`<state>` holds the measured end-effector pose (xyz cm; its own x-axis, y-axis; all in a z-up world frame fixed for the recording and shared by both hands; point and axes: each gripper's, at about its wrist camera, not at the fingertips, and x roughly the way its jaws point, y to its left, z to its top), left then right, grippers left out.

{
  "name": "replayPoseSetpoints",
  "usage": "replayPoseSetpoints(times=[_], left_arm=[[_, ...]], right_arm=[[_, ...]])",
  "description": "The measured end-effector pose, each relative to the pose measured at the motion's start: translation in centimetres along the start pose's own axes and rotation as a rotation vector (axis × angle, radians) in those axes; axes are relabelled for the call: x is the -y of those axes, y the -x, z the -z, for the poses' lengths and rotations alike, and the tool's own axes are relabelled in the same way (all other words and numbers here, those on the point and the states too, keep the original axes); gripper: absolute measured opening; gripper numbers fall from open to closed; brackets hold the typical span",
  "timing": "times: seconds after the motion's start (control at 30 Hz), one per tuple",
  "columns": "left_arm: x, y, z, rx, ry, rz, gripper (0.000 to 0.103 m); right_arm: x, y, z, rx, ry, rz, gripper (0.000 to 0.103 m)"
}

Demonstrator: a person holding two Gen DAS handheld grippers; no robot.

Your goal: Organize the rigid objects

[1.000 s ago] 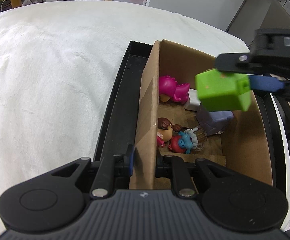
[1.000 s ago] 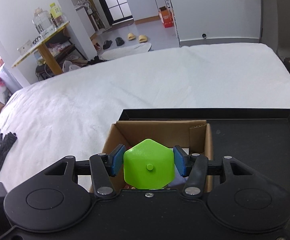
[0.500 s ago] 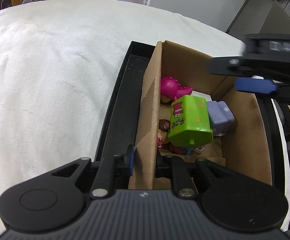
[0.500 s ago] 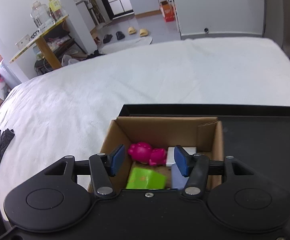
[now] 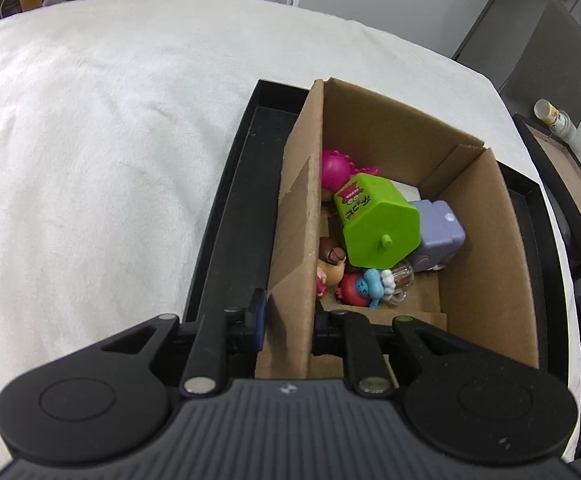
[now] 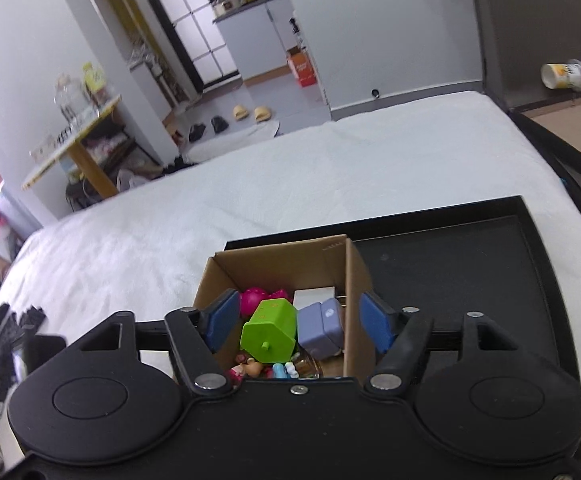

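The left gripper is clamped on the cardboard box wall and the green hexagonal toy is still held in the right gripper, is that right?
Not quite. The left gripper does clamp the cardboard box wall, but the right gripper has just been opening and holds nothing. The green hexagonal toy lies inside the box, as both wrist views show.

Bright even daylight, soft shadows; heavy fisheye bending at edges; right wrist view slightly motion-blurred
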<state>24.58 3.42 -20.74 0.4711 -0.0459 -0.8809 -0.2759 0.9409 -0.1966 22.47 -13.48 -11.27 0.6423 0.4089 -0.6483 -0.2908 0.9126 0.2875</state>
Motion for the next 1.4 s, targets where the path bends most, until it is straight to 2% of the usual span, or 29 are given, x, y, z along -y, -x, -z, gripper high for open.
replayPoseSetpoints(times=[0.13,0.2,0.3,0.37,0.63,0.73,0.83,1.1,1.4], left_arm=[[0.3,-0.2,-0.2,-0.016,-0.019,-0.021,0.017],[0.4,-0.5,-0.2,-0.049,-0.028,-0.025,0.019],[0.2,-0.6,-0.4,-0.095,-0.015,-0.016,0.028],[0.3,-0.3,-0.5,-0.098,-0.019,-0.038,0.034],[0.4,2.7,-0.7,-0.090,-0.025,-0.049,0.056],[0.7,4.4,-0.9,-0.076,-0.029,-0.055,0.059],[1.0,6.2,-0.9,-0.049,-0.034,-0.055,0.072],[1.6,10.4,-0.1,-0.020,-0.028,-0.027,0.081],[1.6,15.7,1.2,0.033,-0.011,0.023,0.083]], right_arm=[[0.5,1.1,0.6,0.019,-0.013,-0.008,0.074],[0.6,1.5,1.0,0.020,-0.011,-0.010,0.078],[0.8,2.0,1.3,0.028,-0.018,-0.008,0.084],[1.2,2.3,1.4,0.030,-0.028,0.001,0.087],[3.5,4.3,2.0,0.043,-0.077,0.027,0.095],[3.9,5.2,1.9,0.054,-0.101,0.029,0.099],[4.2,5.8,1.8,0.056,-0.116,0.028,0.103],[4.1,7.8,1.7,0.047,-0.111,0.041,0.103],[2.9,10.2,2.0,0.026,-0.063,0.035,0.103]])
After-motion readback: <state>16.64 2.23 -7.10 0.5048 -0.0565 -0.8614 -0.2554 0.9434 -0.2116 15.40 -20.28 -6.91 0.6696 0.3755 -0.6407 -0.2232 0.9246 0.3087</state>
